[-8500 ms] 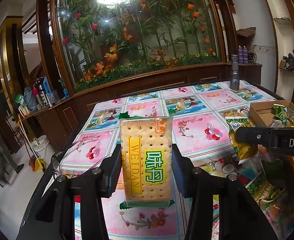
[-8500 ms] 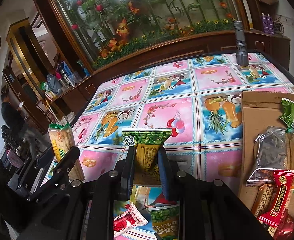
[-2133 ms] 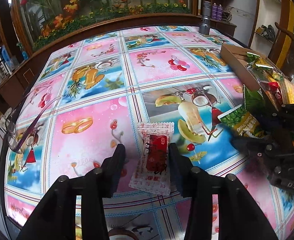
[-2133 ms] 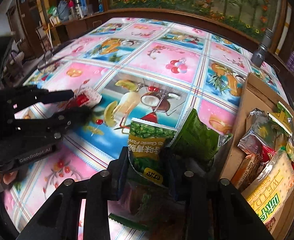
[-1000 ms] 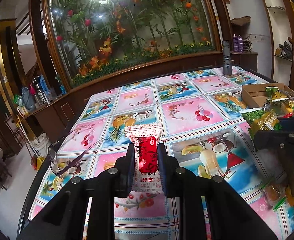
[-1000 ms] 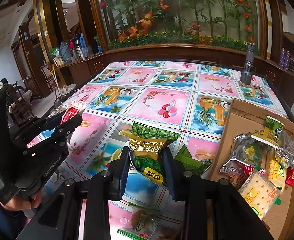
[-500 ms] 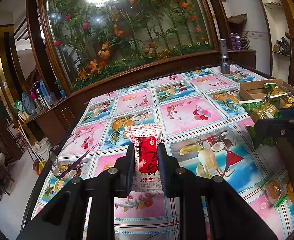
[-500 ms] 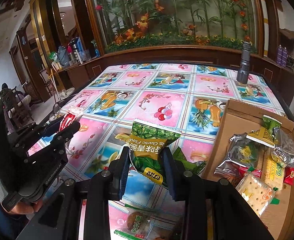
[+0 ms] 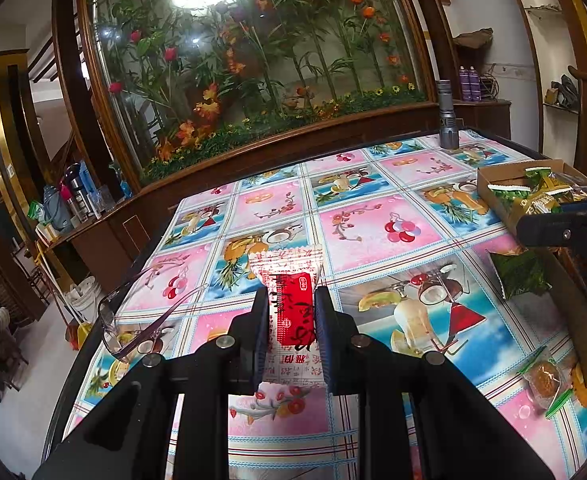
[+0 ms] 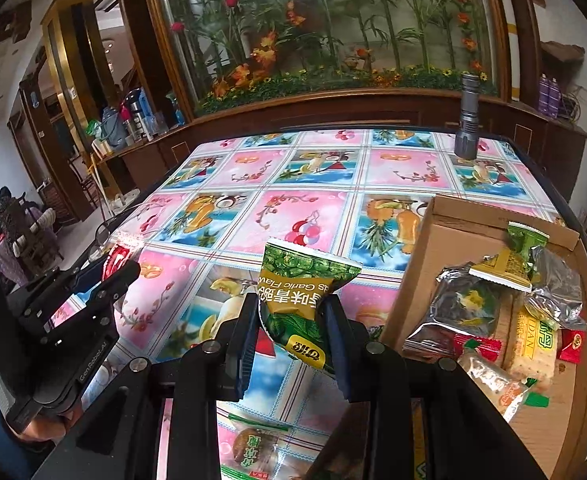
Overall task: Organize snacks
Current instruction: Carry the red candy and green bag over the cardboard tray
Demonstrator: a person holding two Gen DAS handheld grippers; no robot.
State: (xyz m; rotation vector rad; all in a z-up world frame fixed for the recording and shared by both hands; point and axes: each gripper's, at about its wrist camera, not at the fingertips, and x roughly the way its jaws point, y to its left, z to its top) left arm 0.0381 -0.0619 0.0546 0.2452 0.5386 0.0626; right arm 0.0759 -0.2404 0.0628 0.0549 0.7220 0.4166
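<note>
My left gripper [image 9: 289,300] is shut on a small red-and-white snack packet [image 9: 291,300], held upright above the table. My right gripper [image 10: 293,308] is shut on a green garlic-pea bag [image 10: 299,296], lifted just left of the cardboard box [image 10: 453,248]. That box holds several snacks, among them a cracker pack [image 10: 533,340] and silver pouches [image 10: 469,304]. In the right wrist view the left gripper [image 10: 109,276] hovers at the left with the red packet's tip showing. In the left wrist view the right gripper's body [image 9: 565,228] crosses in front of the box [image 9: 497,184].
The table wears a pink-and-blue fruit-print cloth [image 9: 377,228]. Eyeglasses [image 9: 133,320] lie near its left edge, a grey flashlight [image 9: 447,120] stands at the far right. A dark green bag [image 9: 521,276] and cake packets [image 9: 545,376] lie by the box; another [image 10: 253,448] under my right gripper.
Both grippers keep their grips and have barely shifted over the last second. About two seconds ago both packets were still low at the table; they now hang lifted.
</note>
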